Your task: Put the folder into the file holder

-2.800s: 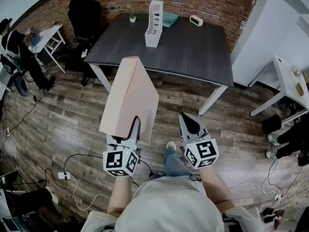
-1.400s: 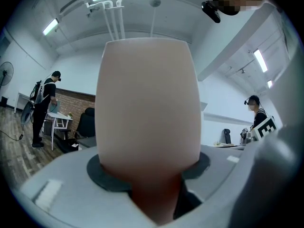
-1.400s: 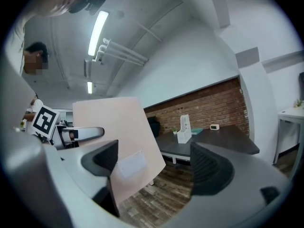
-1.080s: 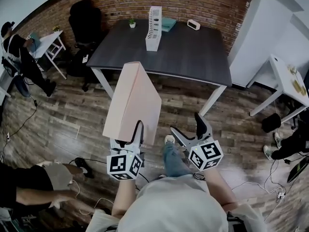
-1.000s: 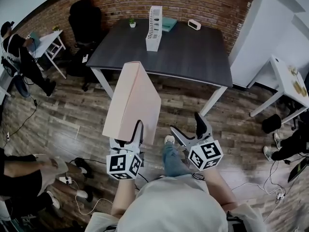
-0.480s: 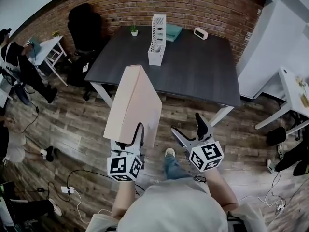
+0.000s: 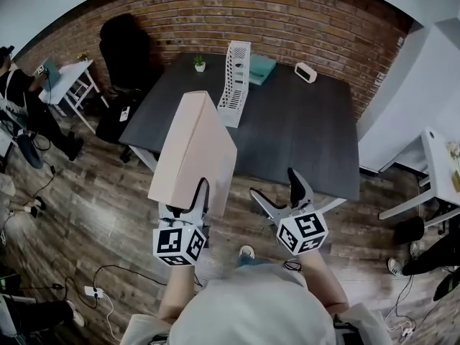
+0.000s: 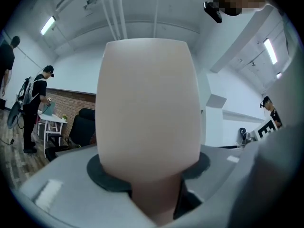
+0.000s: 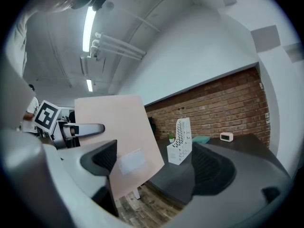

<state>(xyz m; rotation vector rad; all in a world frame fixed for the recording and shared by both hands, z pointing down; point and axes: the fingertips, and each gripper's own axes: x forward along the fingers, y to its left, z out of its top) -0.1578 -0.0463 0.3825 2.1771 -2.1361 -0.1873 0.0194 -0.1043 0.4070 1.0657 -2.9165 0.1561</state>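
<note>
A thick pale pink folder point(image 7: 192, 149) stands upright in my left gripper point(image 7: 192, 201), which is shut on its lower edge; in the left gripper view the folder point(image 8: 148, 108) fills the middle between the pads. My right gripper point(image 7: 280, 192) hangs beside it, open and with nothing between its fingers; through it I see the folder point(image 9: 121, 139) and the file holder point(image 9: 181, 141). The white perforated file holder point(image 7: 236, 85) stands upright on the dark table point(image 7: 302, 135), ahead of both grippers and apart from them.
On the table's far side lie a teal book point(image 7: 260, 67), a small white clock point(image 7: 305, 72) and a tiny potted plant point(image 7: 199, 63). A black chair point(image 7: 129, 45) stands at the left of the table. A person point(image 7: 21, 106) is at the far left; cables point(image 7: 108, 279) lie on the wood floor.
The table and file holder have come closer and lower in the head view. The right jaws, together earliest, now stand apart. A person at the lower left has walked off.
</note>
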